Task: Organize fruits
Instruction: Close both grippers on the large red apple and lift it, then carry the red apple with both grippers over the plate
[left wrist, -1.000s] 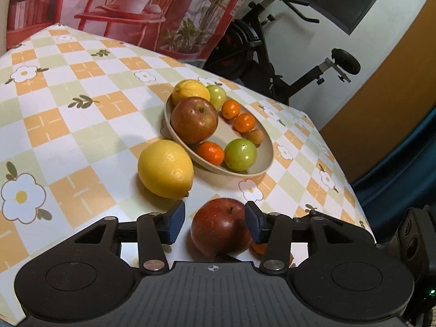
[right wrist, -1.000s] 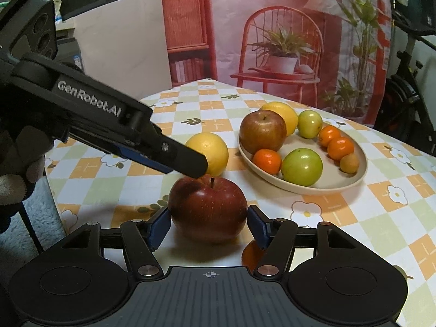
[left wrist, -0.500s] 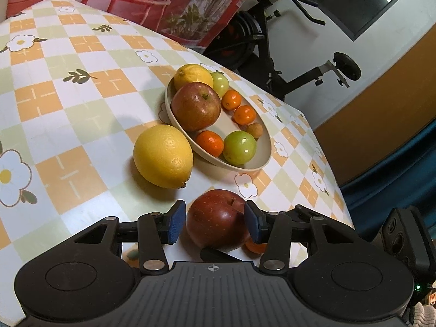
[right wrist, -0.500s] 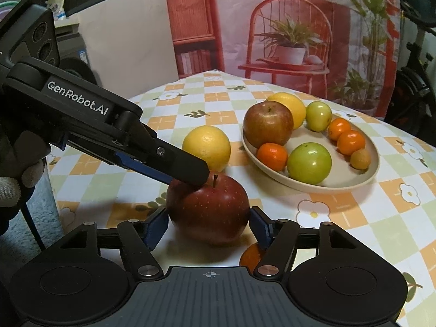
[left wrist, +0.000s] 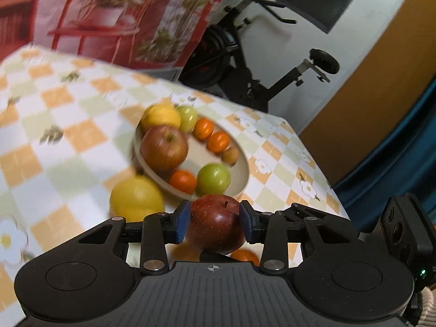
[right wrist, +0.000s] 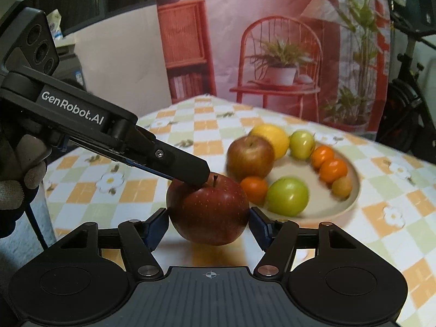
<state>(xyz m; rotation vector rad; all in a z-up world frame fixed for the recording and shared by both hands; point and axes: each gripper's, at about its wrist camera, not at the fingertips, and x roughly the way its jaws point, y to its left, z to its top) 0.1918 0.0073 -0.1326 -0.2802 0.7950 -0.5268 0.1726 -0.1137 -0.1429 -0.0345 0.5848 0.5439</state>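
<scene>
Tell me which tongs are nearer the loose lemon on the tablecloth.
Left. The left tongs, closing on the red apple, sit just beside the lemon; the right tongs grip that apple from its other side.

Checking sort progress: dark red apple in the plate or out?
Out. Dark red apple sits between both grippers' jaws, nearer than the plate.

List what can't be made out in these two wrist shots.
- Small orange fruit, left wrist: mostly hidden behind the dark red apple and the gripper body.
- Beige plate fruits, both views: motion-blurred, kinds uncertain.
- Loose yellow citrus: absent from the right wrist view, probably behind the left gripper.
</scene>
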